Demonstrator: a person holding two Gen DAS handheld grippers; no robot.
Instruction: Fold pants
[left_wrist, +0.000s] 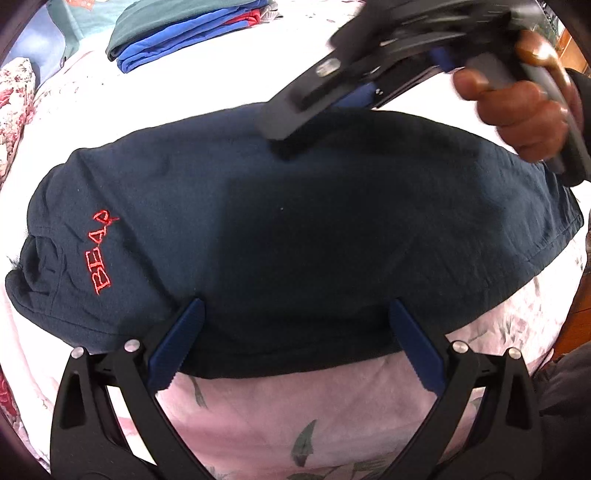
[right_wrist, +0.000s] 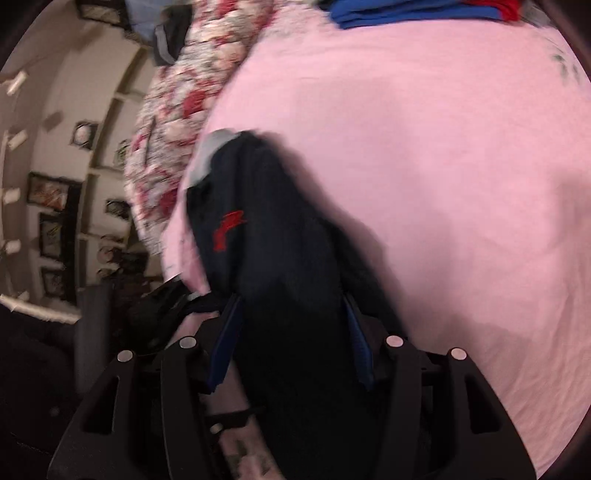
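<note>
Dark navy pants (left_wrist: 295, 221) with red "BEAR" lettering (left_wrist: 101, 253) lie folded across the pink floral bed sheet (left_wrist: 295, 413). My left gripper (left_wrist: 295, 314) is open, its blue fingers (left_wrist: 177, 343) resting on the near edge of the pants. My right gripper (left_wrist: 280, 144) comes in from the upper right, its tip down on the far edge of the pants. In the blurred right wrist view the pants (right_wrist: 280, 258) run between the spread blue fingers (right_wrist: 225, 343) of the right gripper (right_wrist: 291, 295).
A stack of folded green, blue and red clothes (left_wrist: 177, 33) lies at the far side of the bed, also in the right wrist view (right_wrist: 406, 11). A red floral quilt (right_wrist: 177, 122) lies at the left. Wall shelves with pictures (right_wrist: 55, 206) stand beyond the bed.
</note>
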